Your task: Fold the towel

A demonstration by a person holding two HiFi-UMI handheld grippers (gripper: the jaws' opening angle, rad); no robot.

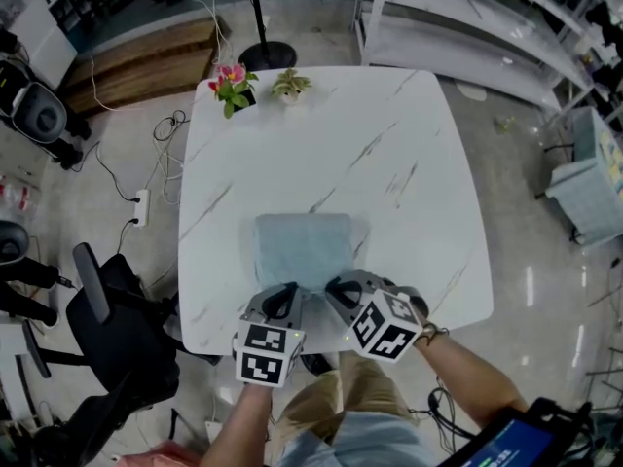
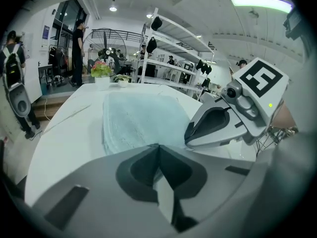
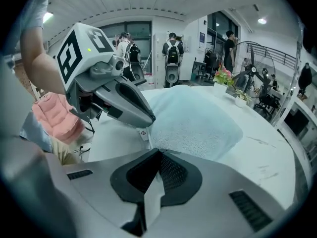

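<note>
Both sets of jaws fully closed | left gripper (image 2: 158, 147), right gripper (image 3: 159, 151) tips at near edge of towel (image 1: 304, 246) | towel flat on bench (image 1: 389, 134)

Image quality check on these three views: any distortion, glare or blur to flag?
Head view: wide-angle bowing of the table edges, glare streaks on the floor, towel sharp. Left gripper view: fisheye, dark corners, ceiling light blown out. Right gripper view: same fisheye; towel texture crisp.

No legible text anywhere.
</note>
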